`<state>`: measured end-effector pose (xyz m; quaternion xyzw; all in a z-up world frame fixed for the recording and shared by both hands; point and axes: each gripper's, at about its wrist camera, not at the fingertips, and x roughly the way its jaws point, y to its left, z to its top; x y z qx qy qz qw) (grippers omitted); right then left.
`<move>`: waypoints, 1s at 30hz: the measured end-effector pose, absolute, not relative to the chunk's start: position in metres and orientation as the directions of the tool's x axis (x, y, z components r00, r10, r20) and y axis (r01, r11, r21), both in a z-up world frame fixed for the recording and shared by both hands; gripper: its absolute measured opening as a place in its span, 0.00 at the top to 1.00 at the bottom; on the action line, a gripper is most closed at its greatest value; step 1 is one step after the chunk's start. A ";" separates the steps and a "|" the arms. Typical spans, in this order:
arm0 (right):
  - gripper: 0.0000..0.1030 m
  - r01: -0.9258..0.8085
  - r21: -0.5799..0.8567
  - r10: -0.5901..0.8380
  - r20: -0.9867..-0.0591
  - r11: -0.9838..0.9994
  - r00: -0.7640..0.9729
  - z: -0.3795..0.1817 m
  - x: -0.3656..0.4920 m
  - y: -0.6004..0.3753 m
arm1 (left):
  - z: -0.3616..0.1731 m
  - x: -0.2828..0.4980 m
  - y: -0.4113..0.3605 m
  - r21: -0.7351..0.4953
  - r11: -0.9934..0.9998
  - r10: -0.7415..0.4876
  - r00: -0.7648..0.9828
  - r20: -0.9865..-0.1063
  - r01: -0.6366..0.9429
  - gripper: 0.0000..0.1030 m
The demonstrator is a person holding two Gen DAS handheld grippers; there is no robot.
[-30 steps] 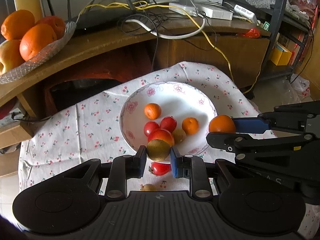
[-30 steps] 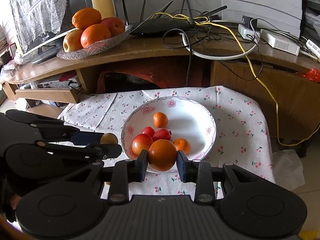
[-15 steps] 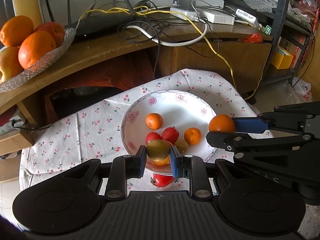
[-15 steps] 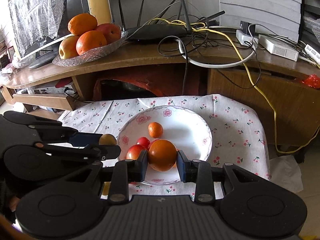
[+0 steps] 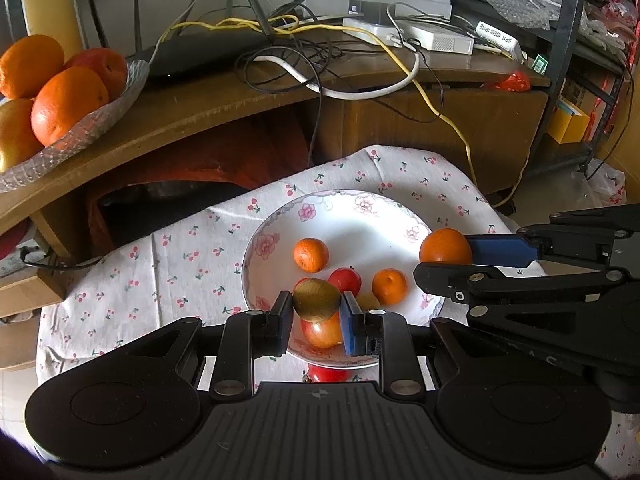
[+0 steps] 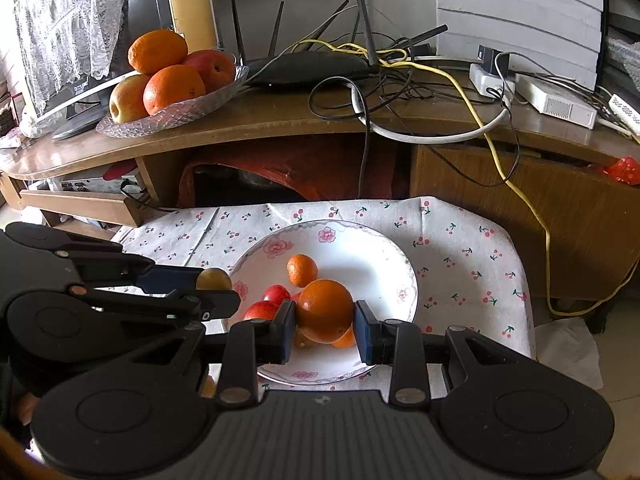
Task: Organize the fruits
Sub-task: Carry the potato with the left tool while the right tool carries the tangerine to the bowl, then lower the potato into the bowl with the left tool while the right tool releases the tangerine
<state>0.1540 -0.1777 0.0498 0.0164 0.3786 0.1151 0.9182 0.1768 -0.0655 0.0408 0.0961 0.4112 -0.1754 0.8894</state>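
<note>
Your left gripper [image 5: 316,316] is level over the plate's [image 5: 400,216] 6 o'clock rim, jaws closed partway on a kiwi [image 5: 317,299] clamped between the pads. Your right gripper [image 6: 325,326] hangs over the same plate from the 3 o'clock side, jaws wider and clamped on an orange [image 6: 325,311].

Faint raised letters on the right gripper's body in the left view are too dim to read; the label on the white strip [image 5: 498,36] at 1 o'clock is unreadable too.

In the plate lie two mandarins [image 5: 311,255], red fruits [image 5: 345,280] and an apple [image 5: 322,332]. One red fruit [image 5: 328,374] sits on the cloth [image 5: 160,264] just outside the 6 o'clock rim. The glass dish [image 6: 208,100] at 10 o'clock holds oranges and apples.
</note>
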 end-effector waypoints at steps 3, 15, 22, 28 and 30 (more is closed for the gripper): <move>0.70 -0.198 0.115 0.221 -0.690 0.974 0.689 0.049 0.157 -0.178 | 0.040 0.179 -0.066 0.026 0.920 -0.233 0.602 -0.764 0.390 0.70; 0.70 -0.184 0.100 0.200 -0.698 0.978 0.688 0.041 0.173 -0.184 | 0.032 0.194 -0.074 0.030 0.918 -0.236 0.604 -0.761 0.396 0.70; 0.70 -0.186 0.090 0.195 -0.701 0.978 0.686 0.036 0.182 -0.185 | 0.027 0.202 -0.074 0.025 0.919 -0.237 0.602 -0.763 0.394 0.70; 0.70 -0.196 0.078 0.193 -0.706 0.977 0.681 0.031 0.191 -0.184 | 0.021 0.211 -0.074 0.022 0.920 -0.235 0.597 -0.767 0.391 0.70; 0.70 -0.195 0.078 0.192 -0.707 0.978 0.680 0.029 0.193 -0.184 | 0.020 0.213 -0.074 0.020 0.921 -0.235 0.596 -0.768 0.389 0.70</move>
